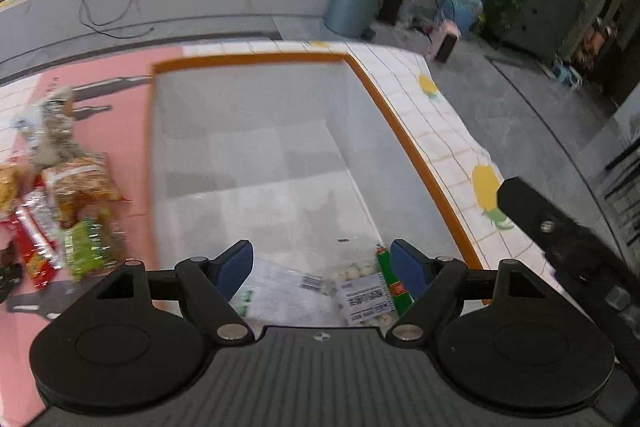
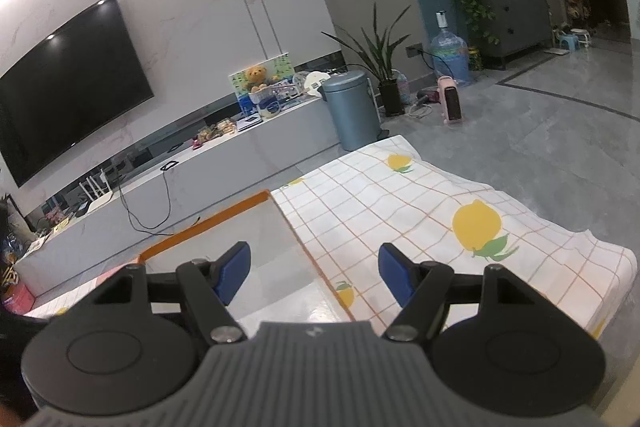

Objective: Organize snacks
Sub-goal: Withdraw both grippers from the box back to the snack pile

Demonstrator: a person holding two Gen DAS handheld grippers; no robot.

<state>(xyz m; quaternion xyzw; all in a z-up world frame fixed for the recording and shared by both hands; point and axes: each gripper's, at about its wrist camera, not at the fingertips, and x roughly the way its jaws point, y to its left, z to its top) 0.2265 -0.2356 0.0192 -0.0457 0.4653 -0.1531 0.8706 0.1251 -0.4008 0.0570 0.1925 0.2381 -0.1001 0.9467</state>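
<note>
Below, my left gripper [image 1: 322,269] is hanging spread over the orange-rimmed bin [image 1: 400,131] — snack packets [image 1: 352,289] lying inside — my right gripper [image 2: 314,273] gaping too.

A home living room: a wall-mounted television [image 2: 68,75] at nine o'clock above a long low media cabinet [image 2: 224,163], a pedal bin [image 2: 352,111] and potted plant [image 2: 384,67] near twelve, a water jug [image 2: 450,57] and dark drawer chest [image 2: 516,7] toward one o'clock.
</note>
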